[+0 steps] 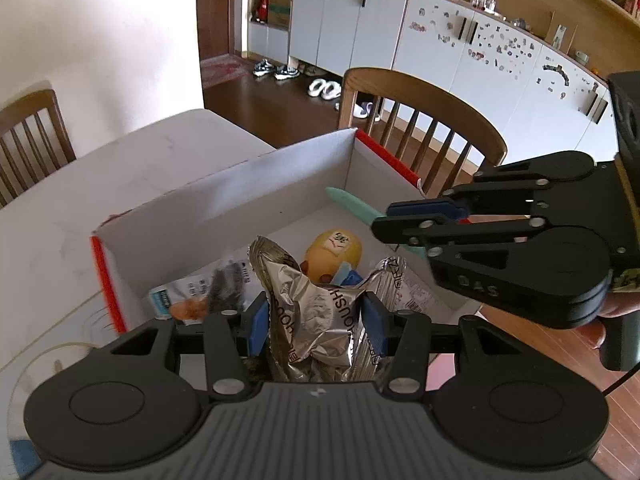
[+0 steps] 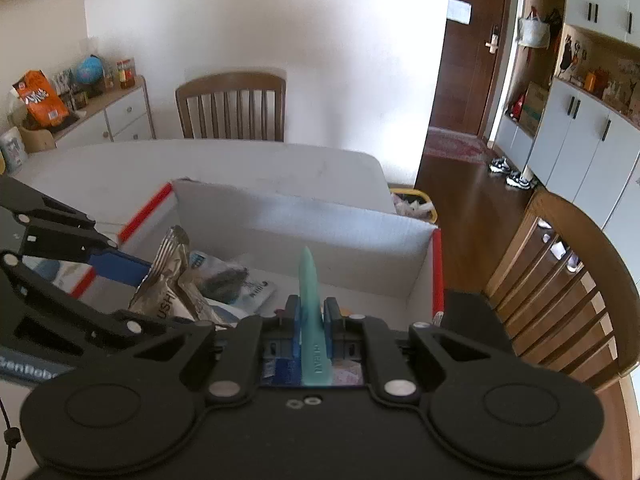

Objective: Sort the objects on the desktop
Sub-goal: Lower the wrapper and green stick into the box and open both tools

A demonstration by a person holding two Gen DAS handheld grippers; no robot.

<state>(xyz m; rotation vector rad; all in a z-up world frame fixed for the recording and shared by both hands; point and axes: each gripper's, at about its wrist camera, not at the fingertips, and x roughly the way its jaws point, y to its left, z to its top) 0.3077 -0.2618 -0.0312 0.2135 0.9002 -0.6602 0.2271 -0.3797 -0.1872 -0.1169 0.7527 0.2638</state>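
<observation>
White rectangular table (image 2: 120, 168) carries a white cardboard box with red edge strips (image 1: 248, 184), open at the top, sitting near the table's corner. Box holds a clear plastic packet with dark contents and printed label (image 1: 224, 284), an orange snack piece (image 1: 188, 308) beside it, a yellow round toy figure with a paper sticker on top (image 1: 334, 252), plus another flat printed packet (image 1: 416, 296) on the box floor at right.

Left gripper (image 1: 316, 324), black with blue pads, clamped on a crinkled silver foil snack bag (image 1: 316, 312); bag stands between the pads over the box's near side, dark print on it reads partly "OUSH". Seen also from the right wrist view (image 2: 172, 276).

Right gripper (image 2: 312, 320) fully closed on a slim mint-green plastic tool with pointed tip (image 2: 310, 280), embossed lettering on the handle, tip aimed into the box's right half. In the left view the tool (image 1: 348, 200) sticks out past the gripper toward the far corner.

Room: wooden slat-back chairs (image 2: 232, 108) around the table, dark wood floor (image 1: 280, 104), white cabinets with black handles (image 1: 344, 20), shoes (image 1: 276, 70) by the doorway, low sideboard (image 2: 116, 116) with orange bag and globe.
</observation>
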